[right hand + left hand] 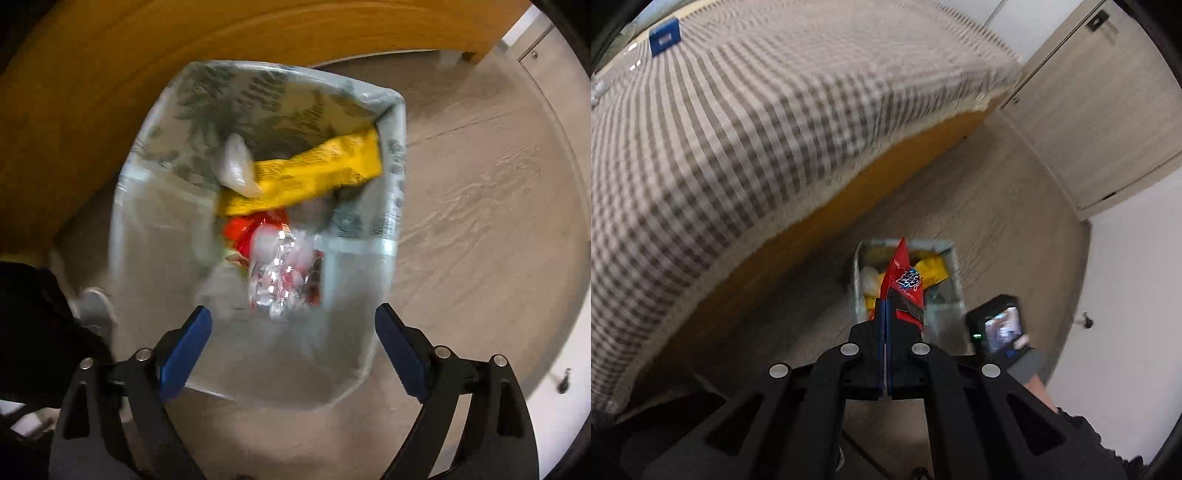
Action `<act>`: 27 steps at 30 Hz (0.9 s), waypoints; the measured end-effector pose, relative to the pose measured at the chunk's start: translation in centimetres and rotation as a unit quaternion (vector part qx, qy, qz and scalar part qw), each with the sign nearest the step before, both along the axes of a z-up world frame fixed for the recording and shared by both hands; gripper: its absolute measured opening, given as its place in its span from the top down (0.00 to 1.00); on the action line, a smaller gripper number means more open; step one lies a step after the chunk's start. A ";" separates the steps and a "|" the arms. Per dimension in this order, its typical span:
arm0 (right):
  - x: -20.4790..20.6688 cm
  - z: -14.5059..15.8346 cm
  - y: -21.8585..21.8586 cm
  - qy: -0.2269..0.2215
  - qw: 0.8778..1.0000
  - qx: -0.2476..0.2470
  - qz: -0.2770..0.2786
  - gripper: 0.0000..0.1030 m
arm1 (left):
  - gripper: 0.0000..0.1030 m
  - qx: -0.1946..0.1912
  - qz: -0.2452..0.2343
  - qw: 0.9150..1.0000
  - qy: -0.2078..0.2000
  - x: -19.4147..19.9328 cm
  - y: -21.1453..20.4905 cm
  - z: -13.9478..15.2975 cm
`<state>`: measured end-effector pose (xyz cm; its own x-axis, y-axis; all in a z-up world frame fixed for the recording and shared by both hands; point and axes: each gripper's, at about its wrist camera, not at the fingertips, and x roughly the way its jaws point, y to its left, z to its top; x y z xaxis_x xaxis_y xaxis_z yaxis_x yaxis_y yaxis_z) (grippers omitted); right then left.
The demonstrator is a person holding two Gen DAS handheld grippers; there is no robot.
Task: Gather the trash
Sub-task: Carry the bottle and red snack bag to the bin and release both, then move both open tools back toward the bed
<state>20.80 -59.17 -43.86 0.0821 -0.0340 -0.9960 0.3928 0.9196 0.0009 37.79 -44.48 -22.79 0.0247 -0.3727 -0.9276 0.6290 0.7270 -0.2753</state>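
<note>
Beside the checkered bed [757, 122], left fingers [885, 310] pinch a red wrapper [905, 284]; right fingers [184, 343] spread above the bin [391, 162].

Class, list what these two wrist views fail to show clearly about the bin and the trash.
- Left wrist view: the bin interior is mostly hidden behind the red wrapper gripped in the left tongs.
- Right wrist view: the crinkled clear wrapper is motion-blurred; its print is unreadable.
- Right wrist view: the yellow packet lettering is too smeared to read.

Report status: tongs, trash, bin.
Left tongs shut on red wrapper, above bin. Right tongs open, empty, over bin; crinkled clear wrapper inside. Nothing blocking.
</note>
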 end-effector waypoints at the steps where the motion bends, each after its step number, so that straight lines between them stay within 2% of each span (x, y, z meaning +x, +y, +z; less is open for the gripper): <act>1: -0.6 0.3 -0.3 -0.010 1.000 0.012 -0.014 0.16 | 1.00 0.007 -0.001 1.000 0.006 -0.1 -0.5 -0.9; 6: -3.5 3.1 -2.3 -0.052 0.997 0.014 -0.060 0.16 | 1.00 0.037 -0.007 0.998 0.042 -0.7 -3.9 -5.6; 10: -5.9 5.0 -4.1 -0.076 0.992 0.021 -0.102 0.16 | 1.00 0.086 -0.031 0.993 0.070 -1.8 -7.3 -11.1; 12: -6.5 5.6 -4.7 -0.083 0.990 0.023 -0.112 0.16 | 1.00 0.114 -0.047 0.990 0.068 -2.2 -8.2 -13.5; 13: -6.4 5.7 -4.8 -0.086 0.989 0.022 -0.114 0.16 | 0.94 0.133 -0.055 0.988 0.059 -2.4 -8.6 -14.9; 14: -6.5 5.9 -5.0 -0.087 0.989 0.022 -0.116 0.16 | 0.59 0.147 -0.058 0.986 0.055 -2.6 -8.6 -15.9; 15: -6.5 6.0 -5.1 -0.087 0.989 0.022 -0.118 0.16 | 0.36 0.161 -0.057 0.984 0.054 -2.8 -8.7 -17.2; 16: -6.5 5.9 -5.1 -0.088 0.989 0.021 -0.119 0.16 | 0.22 0.179 -0.054 0.981 0.046 -2.8 -8.4 -19.1; 18: -6.4 6.1 -5.2 -0.090 0.988 0.023 -0.119 0.16 | 0.23 0.211 -0.047 0.976 0.018 -2.7 -7.5 -20.7; 20: -6.1 6.0 -5.1 -0.092 0.988 0.024 -0.119 0.16 | 0.23 0.220 -0.037 0.974 0.025 -2.5 -7.1 -21.1; 23: -5.7 5.7 -5.0 -0.086 0.989 0.029 -0.117 0.16 | 0.23 0.188 -0.004 0.981 0.041 -1.5 -6.5 -19.7; 27: -4.8 6.0 -4.3 -0.084 0.990 0.034 -0.105 0.16 | 0.23 0.193 0.005 0.981 0.001 -1.1 -6.3 -17.3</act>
<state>15.99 -63.44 -37.83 0.2458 -0.0005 -0.9693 0.5648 0.8128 0.1428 36.64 -50.81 -40.13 0.0238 0.0061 -0.9997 0.6214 0.7833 0.0195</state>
